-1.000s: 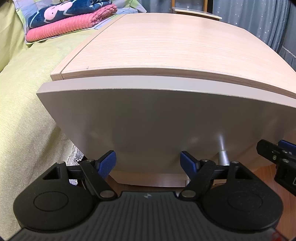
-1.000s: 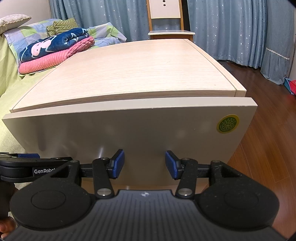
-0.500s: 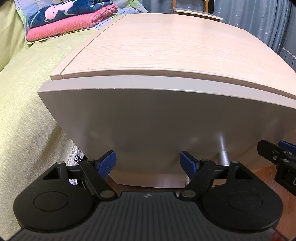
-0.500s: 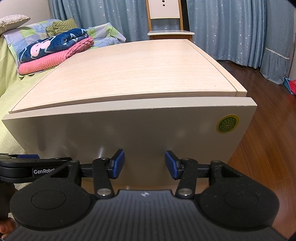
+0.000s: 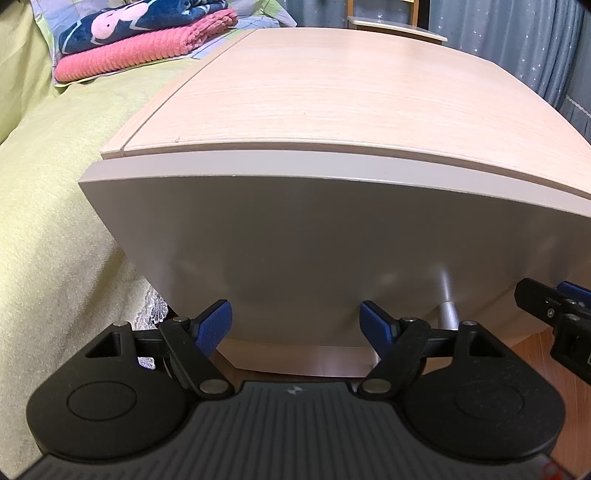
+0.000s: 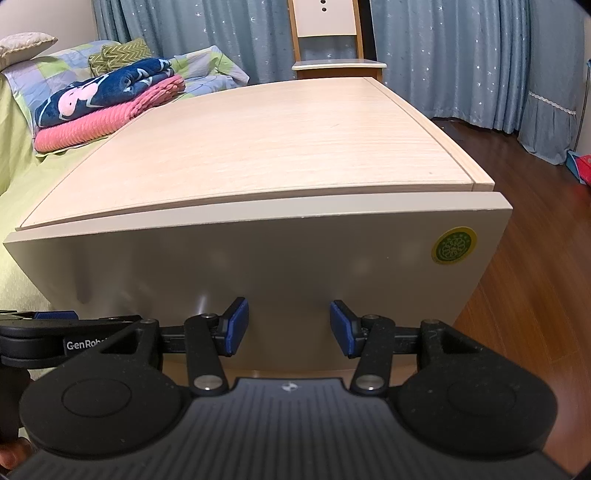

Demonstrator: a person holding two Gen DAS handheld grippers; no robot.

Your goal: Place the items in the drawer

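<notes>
While both tools face the bedside cabinet [image 6: 258, 155] head-on, neither grips anything. Left tool [image 5: 295, 326] — blue pads spread wide, empty gap between them, held low in front of the drawer front [image 5: 314, 251]. Right tool [image 6: 289, 326] — pads also apart, a narrower gap, nothing between them, just before the lower edge of the same panel.

Drawer front: plain beige panel, flush under the light wood-grain top, drawer closed. Round green-and-yellow sticker [image 6: 453, 245] near its upper right corner in the right wrist view. Metal cylinder [image 5: 447, 314] — a handle or a leg, cannot tell — shows at the lower edge of the panel in the left wrist view, just right of the left tool's right pad.

No loose items to stow are visible in either view; the cabinet top is bare.

Surroundings: bed with yellow-green cover [image 5: 55, 192] touching the cabinet's left side; folded pink blanket [image 6: 92, 125] with a navy patterned one [image 6: 103, 92] stacked on it, lying on the bed. Blue star-print curtains [image 6: 461, 55] behind, wooden chair [image 6: 325, 33] beyond the cabinet, dark wood floor [image 6: 535, 258] to the right.
</notes>
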